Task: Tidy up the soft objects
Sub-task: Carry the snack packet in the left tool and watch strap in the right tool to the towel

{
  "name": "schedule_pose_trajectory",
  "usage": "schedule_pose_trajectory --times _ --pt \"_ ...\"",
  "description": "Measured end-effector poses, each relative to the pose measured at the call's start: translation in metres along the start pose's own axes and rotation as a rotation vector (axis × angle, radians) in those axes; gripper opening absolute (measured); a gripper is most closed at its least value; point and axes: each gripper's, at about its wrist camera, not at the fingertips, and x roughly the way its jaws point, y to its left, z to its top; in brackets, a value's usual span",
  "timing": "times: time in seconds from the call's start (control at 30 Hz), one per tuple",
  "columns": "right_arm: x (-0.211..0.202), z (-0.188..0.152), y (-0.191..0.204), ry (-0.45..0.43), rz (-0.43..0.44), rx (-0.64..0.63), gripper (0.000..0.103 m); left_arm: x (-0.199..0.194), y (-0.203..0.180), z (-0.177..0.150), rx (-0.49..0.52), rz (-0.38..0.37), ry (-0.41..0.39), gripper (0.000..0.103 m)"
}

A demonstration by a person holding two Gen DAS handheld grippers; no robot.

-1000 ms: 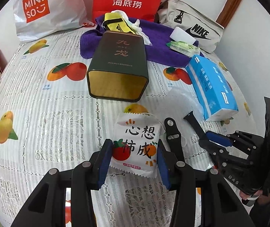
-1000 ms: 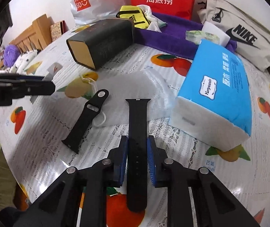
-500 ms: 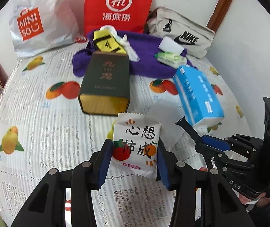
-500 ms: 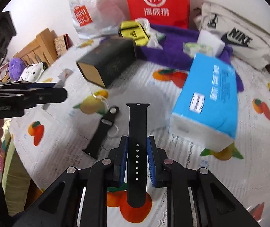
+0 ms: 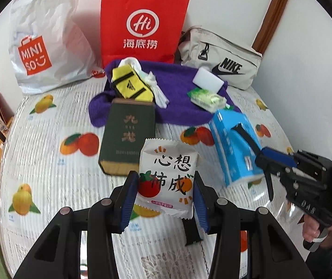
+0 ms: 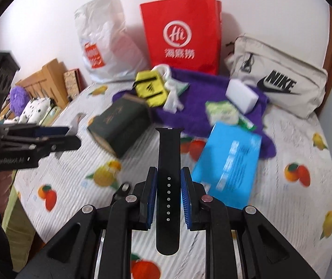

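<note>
I log: my left gripper (image 5: pixel 164 198) pinching a snack packet (image 5: pixel 167 179), right gripper (image 6: pixel 167 196) pinching a black strap (image 6: pixel 168 174), tin (image 5: pixel 127 137) beyond.

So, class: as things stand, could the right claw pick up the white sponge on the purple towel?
Probably not yet: the right claw is already shut on a black watch strap, though nothing covers the sponge.

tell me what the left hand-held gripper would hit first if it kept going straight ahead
Most likely the dark green box, lying just beyond the snack packet held by the left hand-held gripper; depth is hard to judge.
</note>
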Motion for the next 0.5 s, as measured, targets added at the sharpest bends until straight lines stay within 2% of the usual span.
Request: schedule_pose_trajectory --times 0.27,0.5 --pt "0.016 0.042 -0.03 -0.041 -0.023 0.051 0.02 0.01 0.007 0.037 0.002 0.027 -0.016 0.043" --pt "0.044 0.064 -0.053 -0.025 -0.052 0.073 0.02 0.03 0.016 0.067 -0.007 0.035 -0.011 0.043"
